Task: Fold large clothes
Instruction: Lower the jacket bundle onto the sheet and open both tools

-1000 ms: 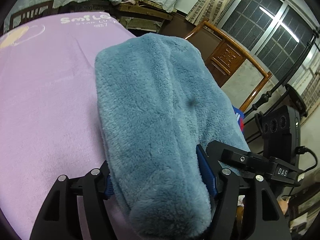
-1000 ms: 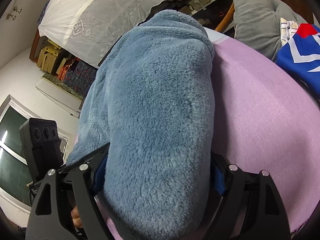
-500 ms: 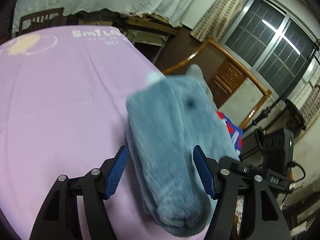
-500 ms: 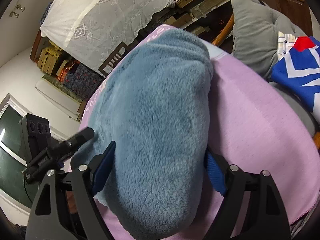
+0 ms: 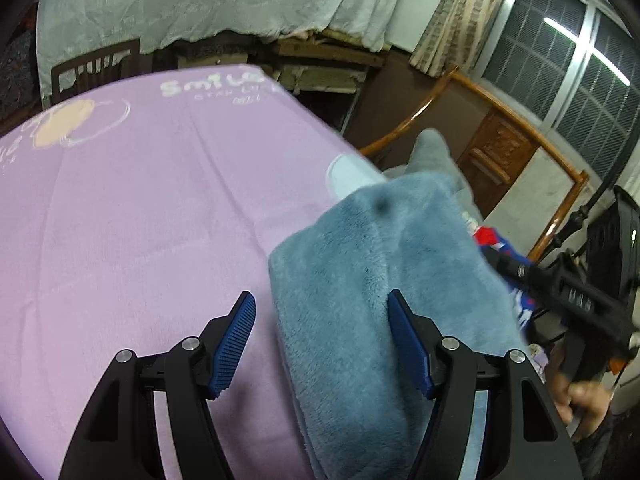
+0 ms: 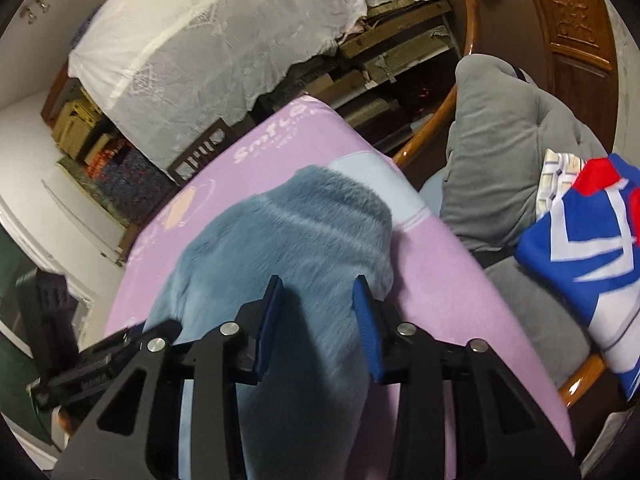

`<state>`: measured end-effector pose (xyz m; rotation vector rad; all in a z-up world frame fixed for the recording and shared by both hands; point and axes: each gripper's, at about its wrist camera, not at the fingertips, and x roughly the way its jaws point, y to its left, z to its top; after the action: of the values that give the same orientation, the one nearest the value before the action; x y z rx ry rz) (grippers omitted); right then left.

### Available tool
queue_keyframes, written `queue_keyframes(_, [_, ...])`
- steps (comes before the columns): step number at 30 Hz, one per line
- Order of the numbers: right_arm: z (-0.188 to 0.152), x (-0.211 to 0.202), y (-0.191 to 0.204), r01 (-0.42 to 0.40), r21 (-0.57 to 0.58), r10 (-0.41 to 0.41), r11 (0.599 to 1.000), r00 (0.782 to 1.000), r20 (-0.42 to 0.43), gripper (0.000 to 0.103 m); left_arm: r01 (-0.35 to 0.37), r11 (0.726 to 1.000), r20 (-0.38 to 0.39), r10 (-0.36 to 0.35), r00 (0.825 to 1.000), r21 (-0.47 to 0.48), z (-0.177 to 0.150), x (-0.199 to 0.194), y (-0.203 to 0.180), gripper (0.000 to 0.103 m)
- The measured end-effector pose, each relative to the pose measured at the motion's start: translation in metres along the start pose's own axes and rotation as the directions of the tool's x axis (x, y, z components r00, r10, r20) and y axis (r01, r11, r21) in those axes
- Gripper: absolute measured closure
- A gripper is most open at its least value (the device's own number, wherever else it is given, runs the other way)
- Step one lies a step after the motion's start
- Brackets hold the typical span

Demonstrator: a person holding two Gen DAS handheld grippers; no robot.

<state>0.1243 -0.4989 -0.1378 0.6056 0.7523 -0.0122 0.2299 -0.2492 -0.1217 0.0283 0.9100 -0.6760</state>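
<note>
The blue fleece garment (image 5: 384, 280) lies folded on the bed (image 5: 120, 220); left gripper (image 5: 324, 340) wide, right gripper (image 6: 318, 320) narrowly pinching it.

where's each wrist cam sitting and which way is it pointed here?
Left wrist: sits behind the left gripper, looking along its open fingers across the purple sheet toward a window; the fleece garment lies between the fingers; a hand holding the other gripper shows at right.
Right wrist: sits behind the right gripper, looking over the fleece garment toward a white lace cover; the left gripper shows at lower left.
Shared: fleece garment, purple sheet, wooden headboard.
</note>
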Motion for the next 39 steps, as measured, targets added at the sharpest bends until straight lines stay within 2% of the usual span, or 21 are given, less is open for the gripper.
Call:
queue_keyframes(3, [0.011, 0.020, -0.003, 0.015, 0.002, -0.015, 1.000, 0.999, -0.035, 0.067, -0.024, 1.000, -0.019, 0.024, 1.000, -0.015, -0.004, 0.011, 0.008, 0.033])
queue_keyframes(6, [0.017, 0.039, -0.008, 0.029, 0.014, -0.028, 0.999, 0.998, -0.064, 0.066, -0.016, 0.999, -0.027, 0.015, 1.000, -0.037, -0.004, 0.016, 0.017, 0.028])
queue_keyframes(9, [0.019, 0.041, -0.011, 0.029, 0.027, -0.027, 0.999, 0.998, -0.051, 0.066, -0.009, 0.999, -0.032, 0.008, 0.999, -0.049, -0.005, 0.017, 0.023, 0.025])
queue_keyframes(13, [0.016, 0.020, -0.003, 0.019, 0.020, -0.019, 1.000, 1.000, 0.001, 0.066, 0.011, 0.998, -0.033, -0.013, 0.999, -0.067, -0.006, 0.012, 0.026, 0.025])
queue_keyframes(17, [-0.002, -0.014, 0.019, -0.028, -0.037, 0.029, 0.999, 0.999, 0.042, 0.066, 0.031, 0.997, -0.021, -0.033, 0.999, -0.068, -0.008, 0.001, 0.028, 0.026])
queue_keyframes(21, [-0.033, -0.029, 0.039, -0.071, -0.087, 0.072, 0.994, 0.997, 0.010, 0.066, 0.012, 0.999, -0.015, -0.013, 1.000, -0.043, -0.018, -0.003, 0.025, 0.025])
queue_keyframes(25, [-0.059, -0.021, 0.040, -0.018, -0.096, 0.017, 0.995, 1.000, -0.007, 0.066, 0.010, 0.999, -0.025, -0.012, 1.000, -0.041, -0.023, 0.000, 0.025, 0.025])
queue_keyframes(28, [-0.062, -0.029, 0.035, -0.041, -0.039, 0.041, 0.998, 0.999, -0.016, 0.066, 0.011, 0.998, -0.033, -0.013, 0.999, -0.057, -0.026, -0.001, 0.026, 0.024])
queue_keyframes(29, [-0.062, -0.034, 0.036, -0.039, -0.033, 0.038, 0.999, 0.999, -0.020, 0.065, 0.008, 0.998, -0.032, -0.010, 0.999, -0.058, -0.026, -0.003, 0.025, 0.025])
queue_keyframes(31, [-0.065, -0.041, 0.037, -0.032, -0.027, 0.031, 0.999, 0.999, -0.027, 0.054, 0.007, 0.998, -0.031, -0.009, 0.999, -0.062, -0.030, -0.009, 0.023, 0.025])
queue_keyframes(33, [-0.074, -0.054, 0.042, -0.027, -0.017, 0.027, 0.999, 0.999, -0.028, 0.037, 0.006, 0.998, -0.032, -0.008, 0.999, -0.065, -0.034, -0.017, 0.021, 0.026])
queue_keyframes(37, [-0.090, -0.078, 0.057, -0.026, -0.039, 0.025, 0.999, 0.999, -0.040, 0.028, -0.016, 0.998, -0.022, 0.015, 1.000, -0.057, -0.047, -0.044, 0.009, 0.027])
queue_keyframes(39, [-0.097, -0.092, 0.068, -0.035, -0.060, 0.033, 0.998, 0.999, -0.041, 0.018, -0.034, 0.999, 0.000, 0.034, 0.999, -0.034, -0.053, -0.064, -0.001, 0.026])
